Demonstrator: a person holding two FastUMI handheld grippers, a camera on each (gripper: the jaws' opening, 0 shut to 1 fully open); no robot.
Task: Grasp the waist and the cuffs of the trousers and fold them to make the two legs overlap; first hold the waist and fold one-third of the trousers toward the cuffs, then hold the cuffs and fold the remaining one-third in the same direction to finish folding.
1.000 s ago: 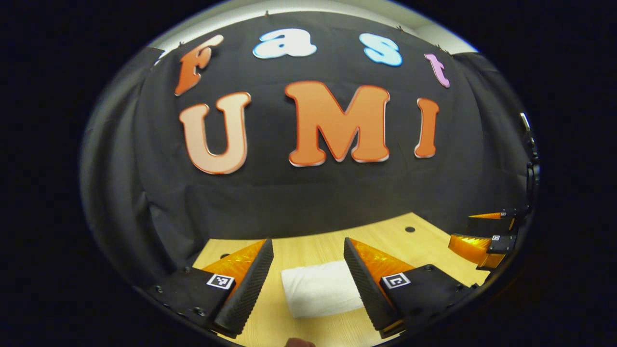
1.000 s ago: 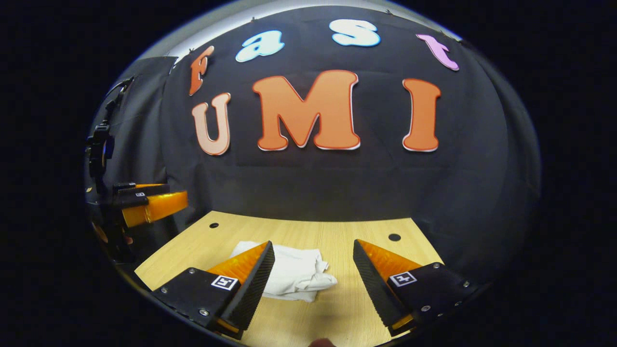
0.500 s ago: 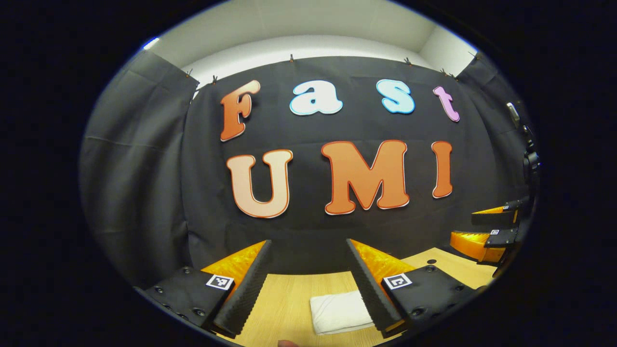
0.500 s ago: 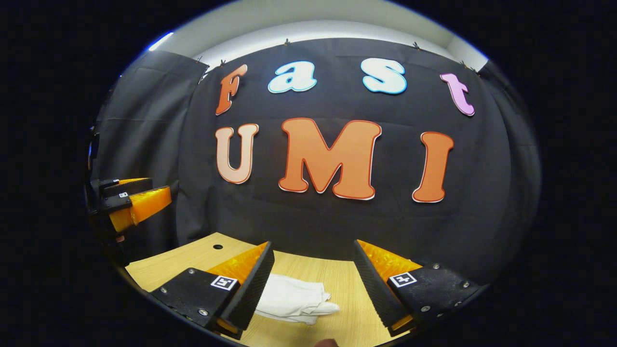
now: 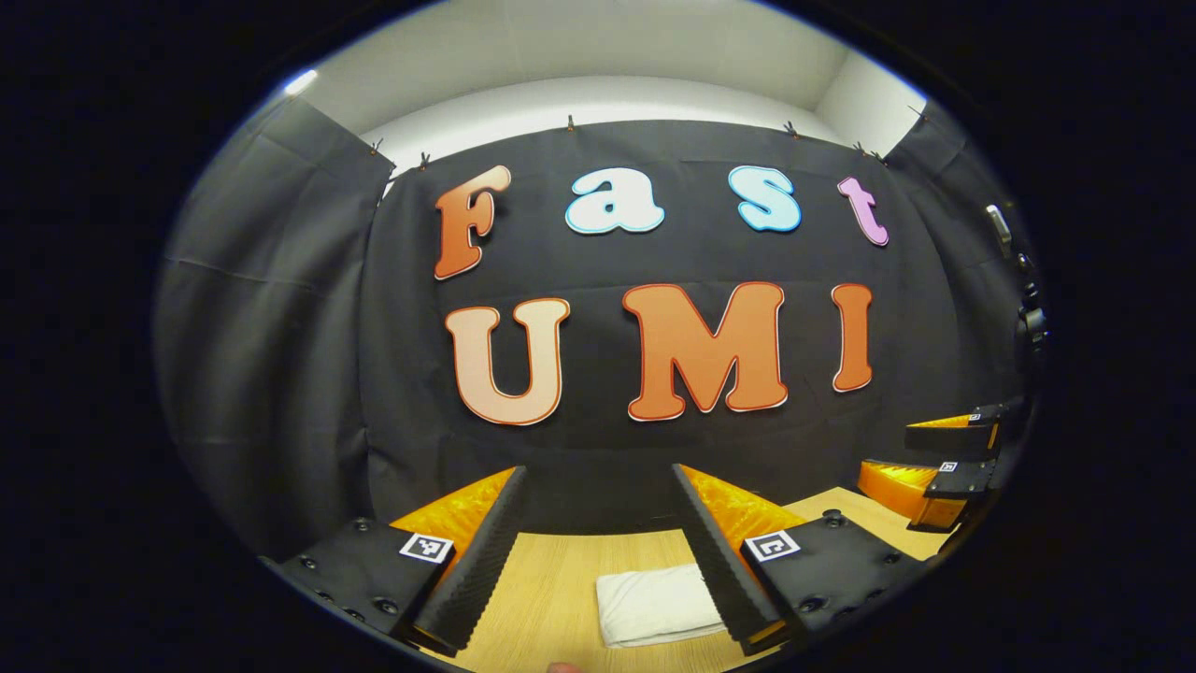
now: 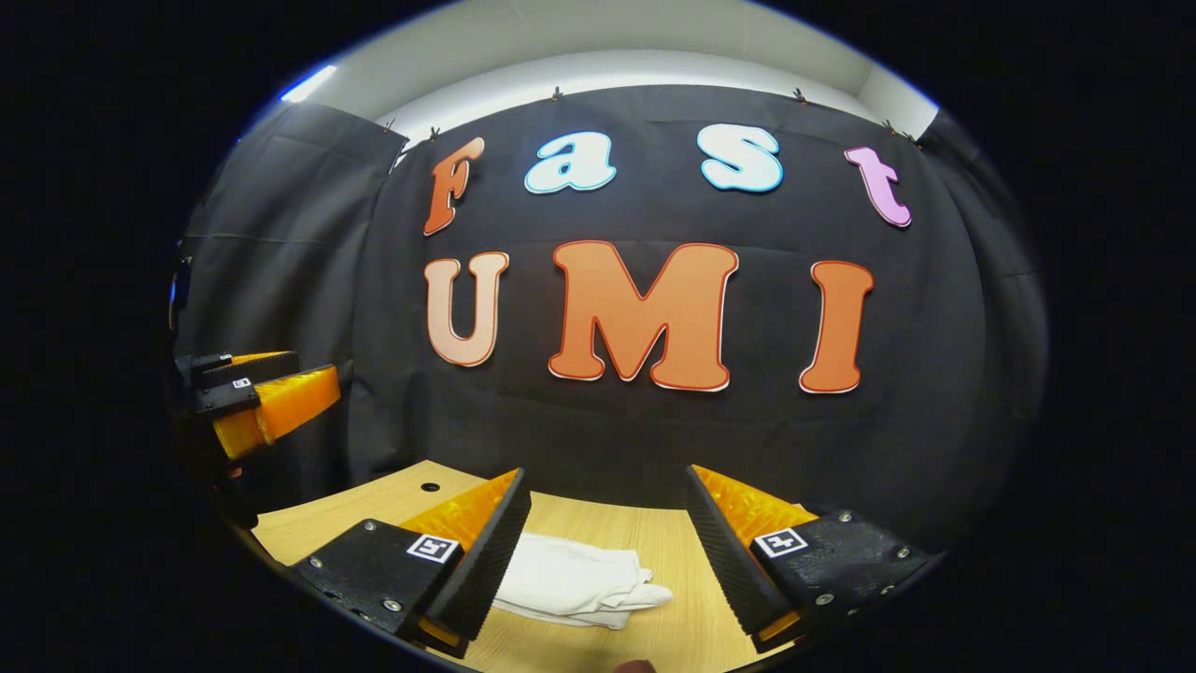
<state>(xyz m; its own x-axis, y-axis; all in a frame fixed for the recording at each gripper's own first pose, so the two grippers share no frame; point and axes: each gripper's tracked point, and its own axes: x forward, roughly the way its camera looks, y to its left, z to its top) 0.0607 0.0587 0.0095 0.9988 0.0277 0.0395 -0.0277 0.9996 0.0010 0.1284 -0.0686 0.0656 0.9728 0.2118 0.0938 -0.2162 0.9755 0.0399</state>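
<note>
Both grippers, left gripper [image 5: 598, 547] and right gripper [image 6: 607, 551], hang spread wide with nothing between their fingers, raised above the folded white trousers [image 5: 654, 606] lying on the wooden table [image 5: 551, 598]; folded bundle's loose edges face right [image 6: 579, 584].

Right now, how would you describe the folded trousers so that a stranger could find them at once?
Start at the wooden table in front of the black cloth wall. On its top lies one small bundle, the trousers, below both open grippers. They are white soft cloth folded into a compact stack, the only fabric thing on the table.
</note>
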